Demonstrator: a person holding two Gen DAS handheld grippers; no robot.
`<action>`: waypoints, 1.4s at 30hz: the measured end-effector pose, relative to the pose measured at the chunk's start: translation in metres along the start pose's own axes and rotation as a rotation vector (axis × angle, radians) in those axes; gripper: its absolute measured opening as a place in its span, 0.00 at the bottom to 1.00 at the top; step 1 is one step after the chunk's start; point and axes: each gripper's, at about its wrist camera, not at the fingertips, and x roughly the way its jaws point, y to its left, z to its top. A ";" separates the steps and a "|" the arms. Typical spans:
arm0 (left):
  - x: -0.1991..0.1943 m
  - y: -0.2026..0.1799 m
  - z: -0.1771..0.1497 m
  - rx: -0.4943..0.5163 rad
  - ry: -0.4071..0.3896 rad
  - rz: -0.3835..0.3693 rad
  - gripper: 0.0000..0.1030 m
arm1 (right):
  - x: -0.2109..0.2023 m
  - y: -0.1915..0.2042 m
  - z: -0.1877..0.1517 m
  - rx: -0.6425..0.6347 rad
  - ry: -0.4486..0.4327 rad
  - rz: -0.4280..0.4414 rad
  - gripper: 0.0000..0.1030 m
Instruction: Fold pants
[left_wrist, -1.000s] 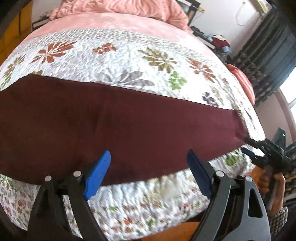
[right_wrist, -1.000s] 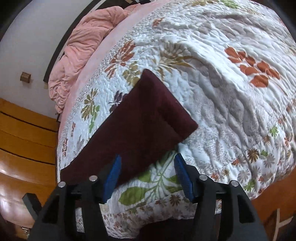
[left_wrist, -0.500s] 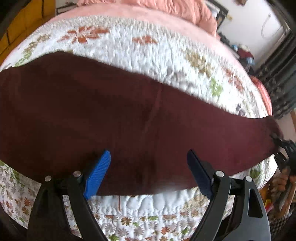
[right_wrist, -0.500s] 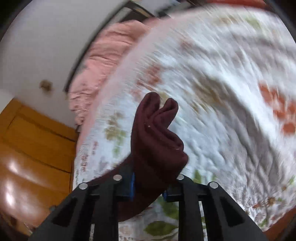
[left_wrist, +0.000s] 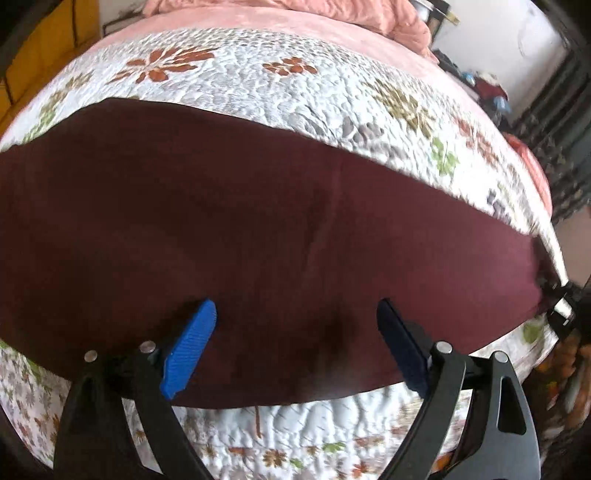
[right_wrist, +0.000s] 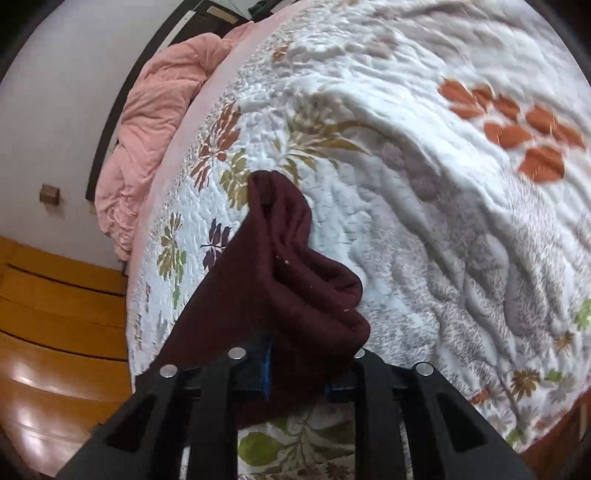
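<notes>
Clamping my right tool on the bunched hem end of the dark maroon fabric pants, I hold that end raised off the white floral quilted bedspread, while the garment's remaining length lies flat in a long band across the bed. My left tool hangs over the near edge of the pants with its blue-padded fingers spread wide apart, gripping nothing. A crumpled pink blanket sits at the head of the bed.
</notes>
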 end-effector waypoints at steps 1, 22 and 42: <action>-0.005 0.003 0.001 -0.024 0.003 -0.014 0.85 | -0.003 0.005 0.000 -0.006 -0.007 0.004 0.19; -0.098 0.113 0.003 -0.240 -0.152 0.027 0.86 | 0.028 0.311 -0.135 -0.670 0.033 -0.035 0.19; -0.113 0.183 -0.021 -0.417 -0.166 0.024 0.87 | 0.163 0.382 -0.296 -0.910 0.275 -0.017 0.19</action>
